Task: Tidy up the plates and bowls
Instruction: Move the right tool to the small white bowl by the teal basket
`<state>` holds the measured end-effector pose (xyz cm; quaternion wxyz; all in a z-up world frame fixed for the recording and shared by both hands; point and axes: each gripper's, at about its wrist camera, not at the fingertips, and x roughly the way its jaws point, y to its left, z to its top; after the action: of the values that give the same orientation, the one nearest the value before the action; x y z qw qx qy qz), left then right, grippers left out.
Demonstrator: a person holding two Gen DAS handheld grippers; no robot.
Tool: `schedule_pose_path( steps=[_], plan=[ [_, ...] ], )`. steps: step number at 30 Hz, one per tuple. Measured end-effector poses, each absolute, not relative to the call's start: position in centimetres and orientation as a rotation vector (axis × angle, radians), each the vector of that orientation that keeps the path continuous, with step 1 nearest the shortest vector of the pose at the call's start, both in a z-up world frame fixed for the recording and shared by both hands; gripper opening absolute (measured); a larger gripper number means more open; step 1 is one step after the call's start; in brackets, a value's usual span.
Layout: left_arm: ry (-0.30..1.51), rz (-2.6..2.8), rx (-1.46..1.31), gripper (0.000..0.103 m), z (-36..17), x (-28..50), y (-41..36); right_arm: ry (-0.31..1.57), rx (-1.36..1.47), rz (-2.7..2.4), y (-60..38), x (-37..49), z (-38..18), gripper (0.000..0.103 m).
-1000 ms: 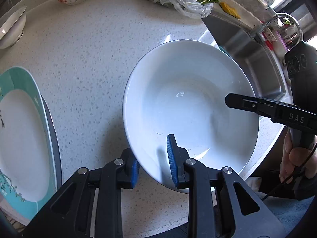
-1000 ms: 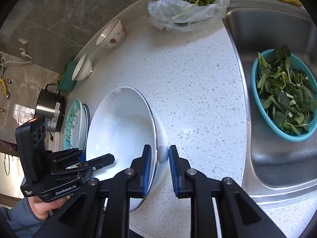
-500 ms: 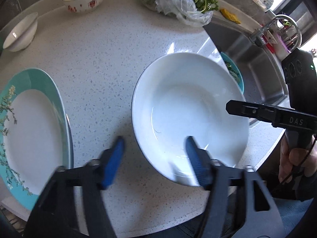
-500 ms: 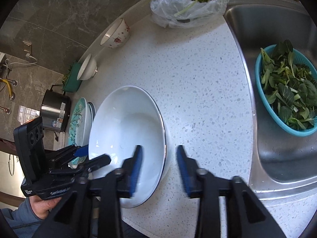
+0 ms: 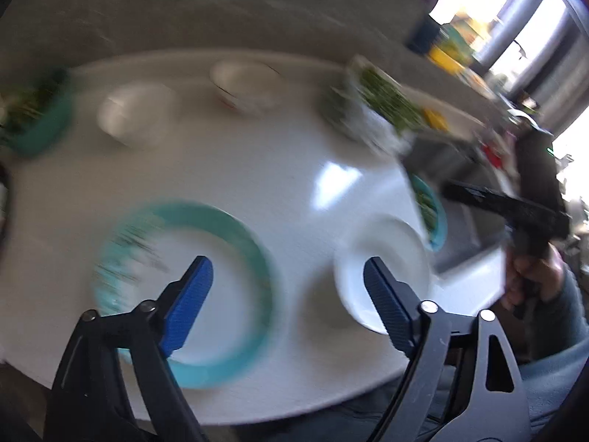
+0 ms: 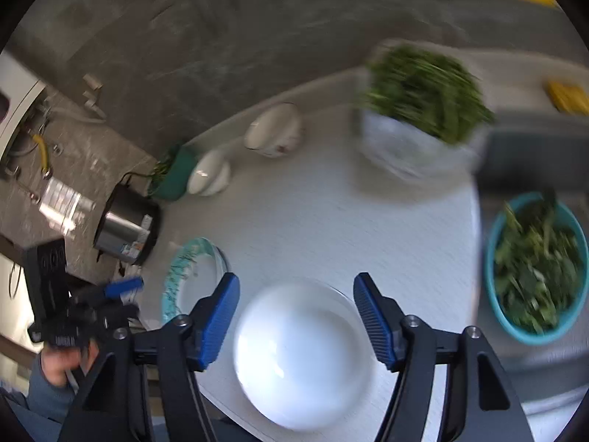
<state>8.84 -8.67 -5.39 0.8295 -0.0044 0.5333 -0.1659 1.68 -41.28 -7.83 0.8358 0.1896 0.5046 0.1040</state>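
Now the left gripper [image 5: 285,287] hangs above the counter [image 5: 257,184], jaws spreading and nothing between them; the right gripper [image 6: 296,313] does the same, jaws opening, pads clear of the white bowl [image 6: 305,353] that sits below them on the counter near its front edge; left of the bowl, close by, lies the teal plate [image 5: 235,228]; beyond the bowl, towards the wall, stand a small white bowl [image 6: 208,178] and a flowered bowl [image 6: 274,134], side by side; a bag of greens [image 6: 416,110] sits further right along the back; right of the white bowl, past the counter's edge, a blue basket [image 6: 493,287] of leaves rests in the sink; both views are blurred.
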Motion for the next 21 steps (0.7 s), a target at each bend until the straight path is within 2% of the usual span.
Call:
schedule_pose_path(
  steps=[4,6,13,21],
  plan=[
    [1.072,-0.192,0.024,0.095,-3.2,15.9,-0.6,1.085,0.350,0.273,-35.4,7.6,-7.2,0.076],
    [1.087,-0.126,0.047,0.095,-3.7,19.6,1.8,1.092,0.310,0.265,-32.0,11.7,-7.2,0.079],
    [1.170,-0.067,0.038,0.095,-10.7,29.6,6.1,1.211,0.155,0.221,-21.7,23.6,-12.1,0.083],
    [1.197,-0.063,-0.016,0.098,-15.6,34.1,8.1,1.317,0.166,0.166,-18.4,28.7,-18.4,0.083]
  ],
)
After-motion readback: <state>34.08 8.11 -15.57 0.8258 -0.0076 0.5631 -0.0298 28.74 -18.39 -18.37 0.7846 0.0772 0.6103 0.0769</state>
